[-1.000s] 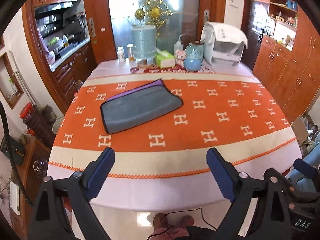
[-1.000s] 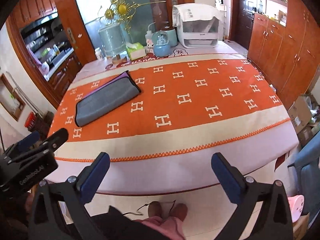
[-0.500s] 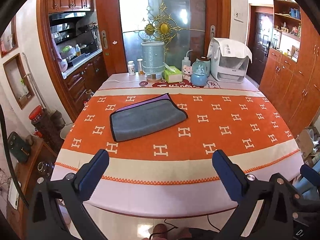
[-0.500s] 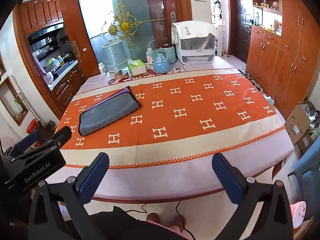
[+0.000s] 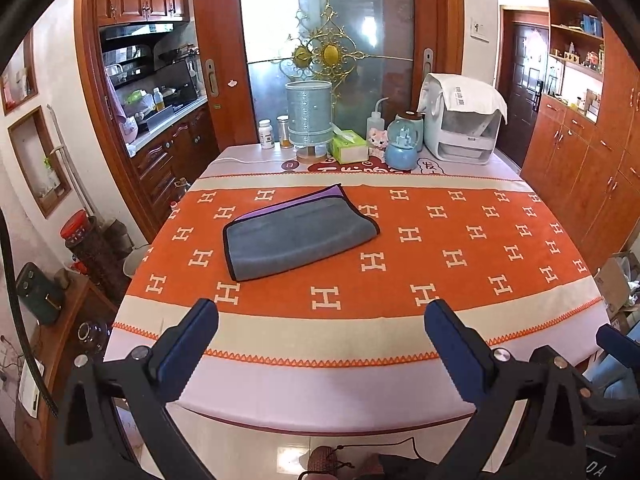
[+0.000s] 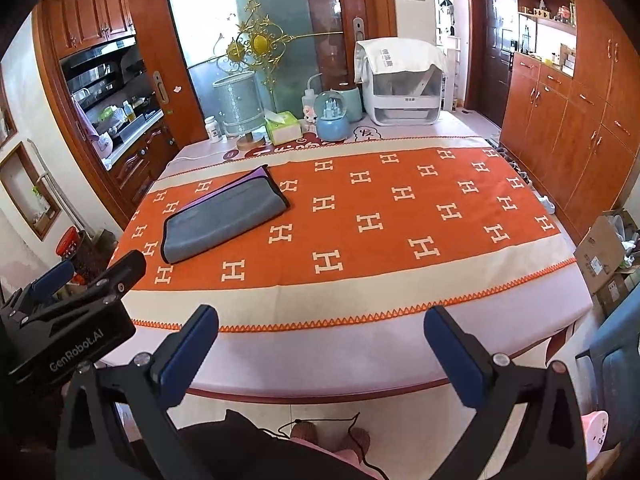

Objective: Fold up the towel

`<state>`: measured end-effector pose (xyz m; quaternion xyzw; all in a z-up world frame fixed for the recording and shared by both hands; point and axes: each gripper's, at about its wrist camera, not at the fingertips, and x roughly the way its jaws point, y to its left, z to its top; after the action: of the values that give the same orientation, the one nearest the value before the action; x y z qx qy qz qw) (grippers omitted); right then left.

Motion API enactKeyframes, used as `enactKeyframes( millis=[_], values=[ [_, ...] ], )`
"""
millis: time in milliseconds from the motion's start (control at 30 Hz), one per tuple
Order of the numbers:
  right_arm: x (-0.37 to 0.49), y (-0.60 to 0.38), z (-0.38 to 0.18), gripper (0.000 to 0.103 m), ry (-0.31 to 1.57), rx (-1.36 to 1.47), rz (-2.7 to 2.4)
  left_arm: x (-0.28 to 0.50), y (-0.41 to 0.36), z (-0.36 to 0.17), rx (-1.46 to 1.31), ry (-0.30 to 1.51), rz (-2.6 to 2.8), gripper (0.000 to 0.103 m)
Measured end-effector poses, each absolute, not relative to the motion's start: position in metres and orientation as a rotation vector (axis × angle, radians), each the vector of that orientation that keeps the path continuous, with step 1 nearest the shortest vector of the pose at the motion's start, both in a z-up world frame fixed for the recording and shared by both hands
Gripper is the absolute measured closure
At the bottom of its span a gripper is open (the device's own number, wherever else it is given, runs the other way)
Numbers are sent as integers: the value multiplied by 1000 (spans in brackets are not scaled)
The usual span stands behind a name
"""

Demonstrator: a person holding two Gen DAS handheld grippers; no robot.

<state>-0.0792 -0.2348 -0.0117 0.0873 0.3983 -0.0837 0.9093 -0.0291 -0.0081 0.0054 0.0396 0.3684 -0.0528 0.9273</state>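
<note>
A grey towel (image 5: 298, 234) with a purple underside and dark trim lies folded flat on the orange H-patterned tablecloth (image 5: 440, 248), left of the table's middle. It also shows in the right wrist view (image 6: 224, 216). My left gripper (image 5: 320, 340) is open and empty, held off the table's near edge, well short of the towel. My right gripper (image 6: 320, 344) is open and empty, also back from the near edge. The left gripper's body (image 6: 68, 320) shows at the left of the right wrist view.
At the table's far edge stand a silver-blue lamp (image 5: 309, 116), a green tissue box (image 5: 348, 146), a blue snow globe (image 5: 401, 144), small bottles (image 5: 265, 134) and a white appliance (image 5: 460, 120). Wooden cabinets (image 5: 580, 168) line the right; a cardboard box (image 6: 604, 256) sits on the floor.
Both grippers have pulled back and up from the table, so the view takes in more of the room. The towel has not moved. Both stay open.
</note>
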Motion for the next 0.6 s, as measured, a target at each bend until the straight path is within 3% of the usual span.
enactKeyframes(
  millis=[600],
  values=[
    [-77, -226, -17, 0, 849, 184, -156, -28, 0, 2, 85, 760, -104, 0]
  ],
)
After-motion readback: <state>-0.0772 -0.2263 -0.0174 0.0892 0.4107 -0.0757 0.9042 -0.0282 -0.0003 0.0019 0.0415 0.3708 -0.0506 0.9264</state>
